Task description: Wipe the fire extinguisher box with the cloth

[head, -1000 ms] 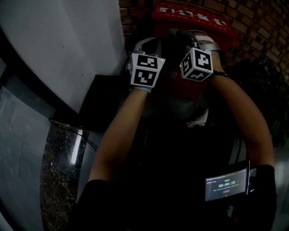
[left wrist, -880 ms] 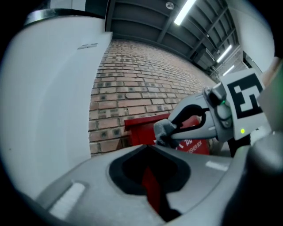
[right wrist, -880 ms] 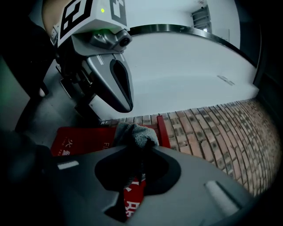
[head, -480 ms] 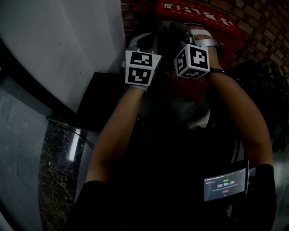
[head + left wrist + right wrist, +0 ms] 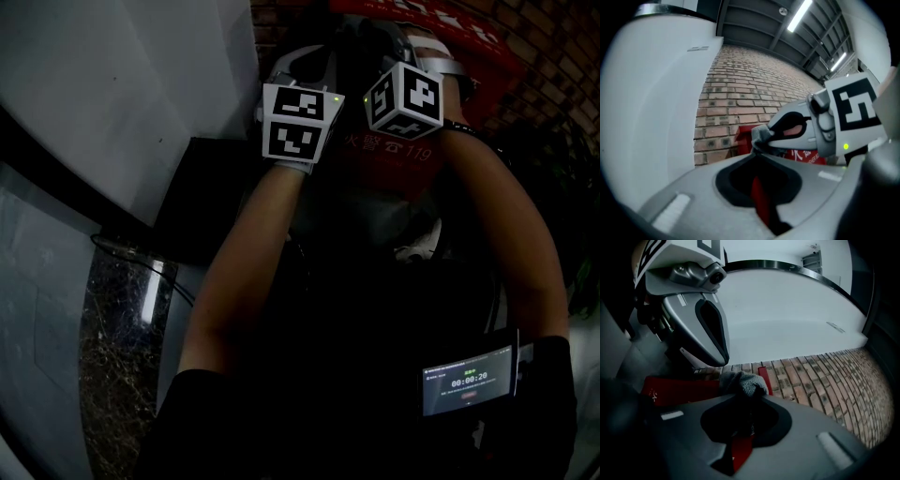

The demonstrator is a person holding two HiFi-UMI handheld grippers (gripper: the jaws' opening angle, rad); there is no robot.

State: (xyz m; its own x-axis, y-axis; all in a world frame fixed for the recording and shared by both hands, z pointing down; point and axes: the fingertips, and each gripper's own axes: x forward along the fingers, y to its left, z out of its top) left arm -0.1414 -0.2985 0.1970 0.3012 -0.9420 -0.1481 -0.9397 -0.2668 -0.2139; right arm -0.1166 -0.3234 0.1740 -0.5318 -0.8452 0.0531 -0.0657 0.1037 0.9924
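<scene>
The red fire extinguisher box point(image 5: 398, 155) stands against the brick wall, white print on its front. Both grippers reach over its top side by side. My right gripper point(image 5: 743, 394) is shut on a grey cloth point(image 5: 740, 382) that bunches out past its tip, over the box's red top point(image 5: 679, 390). My left gripper point(image 5: 754, 151) is shut with nothing seen between its jaws; its tip sits just beside the cloth point(image 5: 761, 136). In the head view the marker cubes point(image 5: 295, 122) hide both tips.
A white curved wall point(image 5: 131, 84) rises at the left and a brick wall point(image 5: 820, 380) stands behind the box. A black case point(image 5: 202, 197) lies on the floor at the left. Dark plant leaves point(image 5: 553, 169) crowd the right side.
Both grippers have shifted slightly farther up over the box. The box's front print now shows below the marker cubes, and its top edge has slid toward the frame's upper border.
</scene>
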